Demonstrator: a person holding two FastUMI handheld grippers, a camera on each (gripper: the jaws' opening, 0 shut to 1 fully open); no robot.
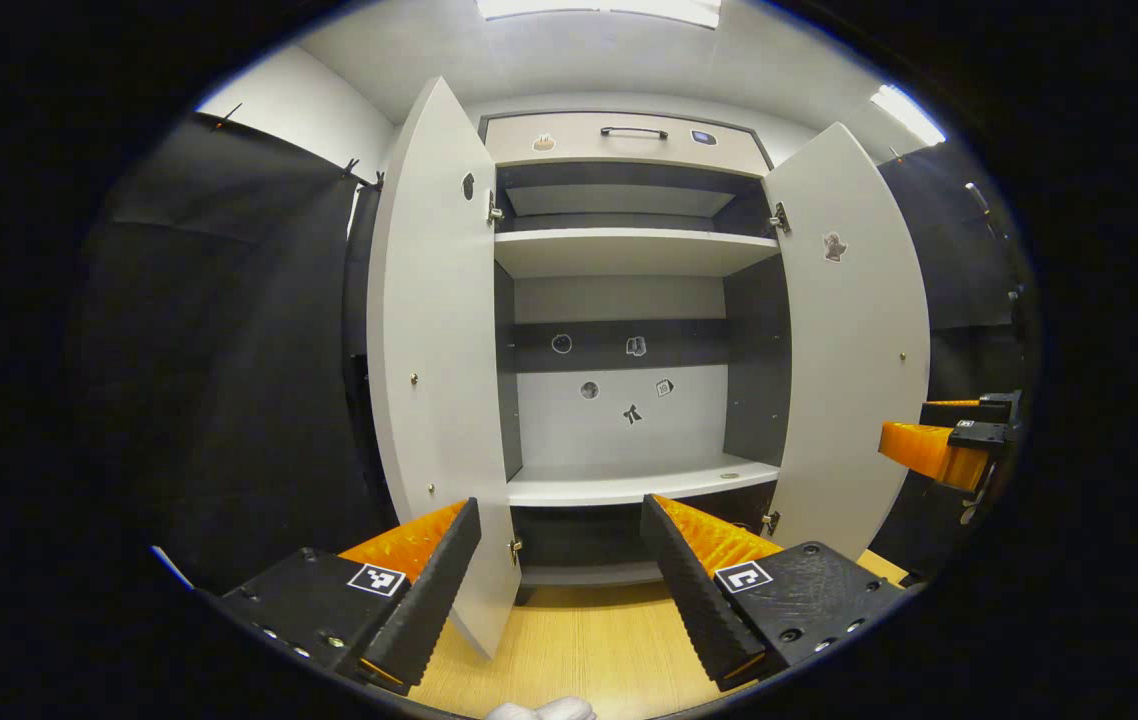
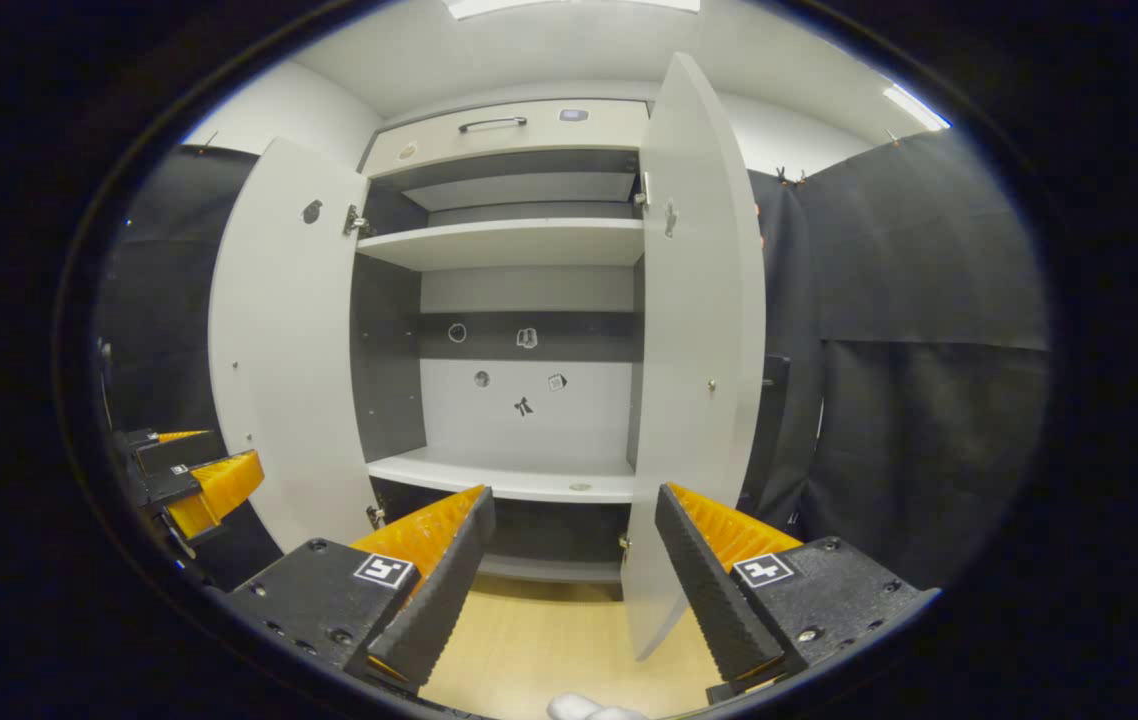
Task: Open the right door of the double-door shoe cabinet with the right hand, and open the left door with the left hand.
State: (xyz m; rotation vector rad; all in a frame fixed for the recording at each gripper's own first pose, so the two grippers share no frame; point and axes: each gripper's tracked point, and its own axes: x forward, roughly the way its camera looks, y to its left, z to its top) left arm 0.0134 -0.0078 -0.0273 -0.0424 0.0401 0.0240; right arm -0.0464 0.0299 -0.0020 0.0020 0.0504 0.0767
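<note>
- Shoe cabinet (image 1: 629,135), tall, pale grey, with two doors, stands dead ahead of both sets of jaws, and both doors are swung wide, so the task looks all but done.
- Left door (image 1: 439,350), a long upright grey panel, rises just ahead of the left gripper (image 1: 559,575); its lower edge drops between those jaws, closer to the left one. I cannot tell whether it touches either.
- Right door (image 2: 699,350), its twin, stands likewise ahead of the right gripper (image 2: 574,570), its bottom edge between that pair of jaws, nearer the right one.
- Each hand is nearest its own door; both doors run long axis vertical, hinged at the cabinet sides.
- Both sets of jaws are spread apart and grip nothing.
- Counted: two doors, three pale shelves inside, one top drawer with a dark bar handle (image 1: 634,131), a few small stickers on the back wall.
- Wooden floor (image 1: 579,640) lies under the jaws.
</note>
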